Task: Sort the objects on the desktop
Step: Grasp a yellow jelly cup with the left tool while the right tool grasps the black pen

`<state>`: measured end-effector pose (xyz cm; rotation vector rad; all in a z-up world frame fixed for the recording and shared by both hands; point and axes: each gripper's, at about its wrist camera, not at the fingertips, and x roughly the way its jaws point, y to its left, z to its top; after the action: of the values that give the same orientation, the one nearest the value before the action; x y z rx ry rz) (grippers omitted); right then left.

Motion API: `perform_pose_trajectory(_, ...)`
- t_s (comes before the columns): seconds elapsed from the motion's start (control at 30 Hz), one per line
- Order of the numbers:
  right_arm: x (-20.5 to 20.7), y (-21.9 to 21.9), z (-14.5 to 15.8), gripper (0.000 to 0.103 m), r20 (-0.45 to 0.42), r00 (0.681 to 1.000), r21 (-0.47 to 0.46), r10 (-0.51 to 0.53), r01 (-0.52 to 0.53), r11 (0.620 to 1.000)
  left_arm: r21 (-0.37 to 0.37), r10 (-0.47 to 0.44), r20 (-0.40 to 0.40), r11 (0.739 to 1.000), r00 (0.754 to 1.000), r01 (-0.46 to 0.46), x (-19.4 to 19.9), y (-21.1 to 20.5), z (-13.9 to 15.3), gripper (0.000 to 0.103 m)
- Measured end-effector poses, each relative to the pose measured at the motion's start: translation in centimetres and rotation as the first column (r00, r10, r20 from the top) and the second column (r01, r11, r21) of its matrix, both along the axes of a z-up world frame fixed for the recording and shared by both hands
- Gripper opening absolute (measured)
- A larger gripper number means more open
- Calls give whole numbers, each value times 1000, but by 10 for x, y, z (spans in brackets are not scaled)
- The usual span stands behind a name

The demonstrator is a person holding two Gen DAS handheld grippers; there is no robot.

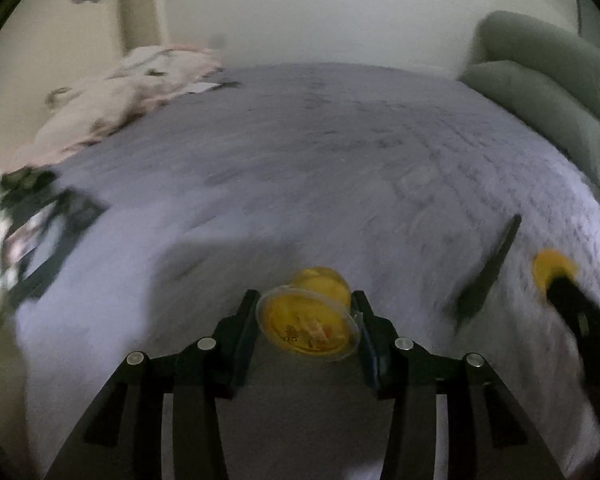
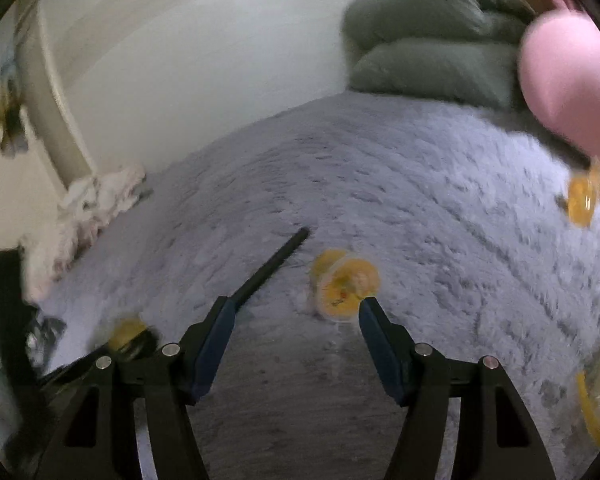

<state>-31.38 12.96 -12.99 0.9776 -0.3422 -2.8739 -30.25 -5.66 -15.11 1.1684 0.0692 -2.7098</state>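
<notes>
In the left wrist view, a yellow jelly cup (image 1: 308, 320) is clamped between the fingers of the left gripper (image 1: 306, 300) above the fuzzy grey blanket (image 1: 300, 160). In the right wrist view, the right gripper (image 2: 296, 308) is spread wide and empty; a second yellow cup (image 2: 346, 284) lies on its side on the blanket at its right fingertip, beside a black stick (image 2: 274, 266).

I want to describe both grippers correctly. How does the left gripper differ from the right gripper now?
The left gripper is shut on a yellow cup; the right gripper is open and holds nothing. A second yellow cup lies on the blanket just beyond the right fingertip. Both are black, two-fingered.
</notes>
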Motion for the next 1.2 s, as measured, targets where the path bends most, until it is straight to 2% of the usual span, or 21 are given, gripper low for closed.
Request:
perform_pose_trajectory(0.07, -1, -17, 3, 63, -6, 999, 61, 36, -35, 998, 8, 30, 10, 1000, 999, -30, 17, -12, -3, 45)
perform_pose_trajectory(0.13, -7, -36, 3, 62, -10, 997, 83, 82, -81, 993, 35, 37, 3, 999, 999, -37, 21, -19, -7, 45)
perform_pose_trajectory(0.23, -33, -53, -4, 49, 29, 991, 35, 127, -128, 991, 35, 33, 2, 999, 999, -33, 21, -16, -8, 46)
perform_pose_trajectory(0.27, -42, -53, -11, 48, 74, 990, 6, 117, -118, 993, 24, 32, 3, 999, 999, -32, 20, -14, -9, 46)
perform_pose_trajectory(0.3, -54, -52, -23, 49, 158, 981, -23, 110, -108, 994, 17, 30, 4, 999, 1000, -30, 19, -13, -9, 46)
perform_pose_trajectory(0.33, -61, -50, -29, 50, 194, 975, -41, 113, -107, 993, 15, 30, 5, 999, 1000, -30, 19, -13, -10, 46)
perform_pose_trajectory(0.4, -61, -50, -28, 49, 180, 978, -50, 108, -101, 994, 24, 29, 2, 999, 1000, -29, 20, -11, -10, 46)
perform_pose_trajectory(0.47, -61, -51, -27, 35, 183, 980, -24, 83, -80, 997, 36, 28, -1, 999, 1000, -28, 20, -10, -9, 46)
perform_pose_trajectory(0.53, -60, -44, -29, 17, 180, 979, -84, 97, -83, 993, 54, 27, -7, 998, 1000, -27, 19, -14, -9, 46)
perform_pose_trajectory(0.57, -60, -36, -31, 17, 175, 979, -147, 107, -82, 986, 68, 27, -12, 997, 1000, -26, 19, -17, -8, 46)
perform_pose_trajectory(0.67, -61, -21, -34, 16, 172, 977, -260, 125, -78, 963, 100, 29, -22, 995, 999, -27, 21, -23, -7, 45)
perform_pose_trajectory(0.77, -56, -23, -28, 16, 163, 976, -278, 146, -97, 956, 82, 27, -25, 996, 999, -25, 22, -21, -4, 45)
perform_pose_trajectory(0.9, -47, -34, -13, 16, 105, 955, -391, 279, -218, 894, 65, 4, -55, 998, 998, -1, 27, -18, 7, 45)
perform_pose_trajectory(1.07, -22, -55, 19, 16, 22, 911, -423, 412, -365, 829, 56, 36, -133, 998, 991, -28, 48, -29, 45, 45)
perform_pose_trajectory(1.2, 1, -64, 49, 16, -93, 827, -474, 554, -526, 706, 27, 99, -177, 995, 979, -95, 74, -47, 81, 45)
